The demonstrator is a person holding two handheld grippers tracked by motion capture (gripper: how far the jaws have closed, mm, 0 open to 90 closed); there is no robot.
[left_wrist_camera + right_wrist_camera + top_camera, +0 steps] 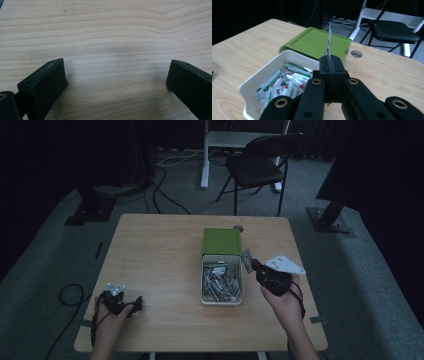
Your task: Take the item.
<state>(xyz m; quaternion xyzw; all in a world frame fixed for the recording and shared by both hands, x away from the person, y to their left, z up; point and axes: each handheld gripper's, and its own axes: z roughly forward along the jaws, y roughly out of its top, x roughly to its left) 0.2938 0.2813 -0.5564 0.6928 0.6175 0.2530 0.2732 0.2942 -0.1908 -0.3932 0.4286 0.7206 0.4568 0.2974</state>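
Note:
A white box [221,301] [252,82] in the middle of the table holds several small white packets with red and green print [221,281] [284,83]. Its green lid [221,241] [314,42] lies flat just beyond it. My right gripper [253,264] [331,58] is lifted just right of the box and is shut on one packet [246,259] [329,41], which stands edge-on above the jaws. My left gripper [136,303] [115,80] rests near the table's front left with its jaws wide open over bare wood, nothing between them.
The wooden table [160,250] has a round cable hole [238,228] [356,53] behind the lid. A black folding chair [260,162] [394,31] and a white desk leg [204,155] stand beyond the far edge. Cables lie on the floor.

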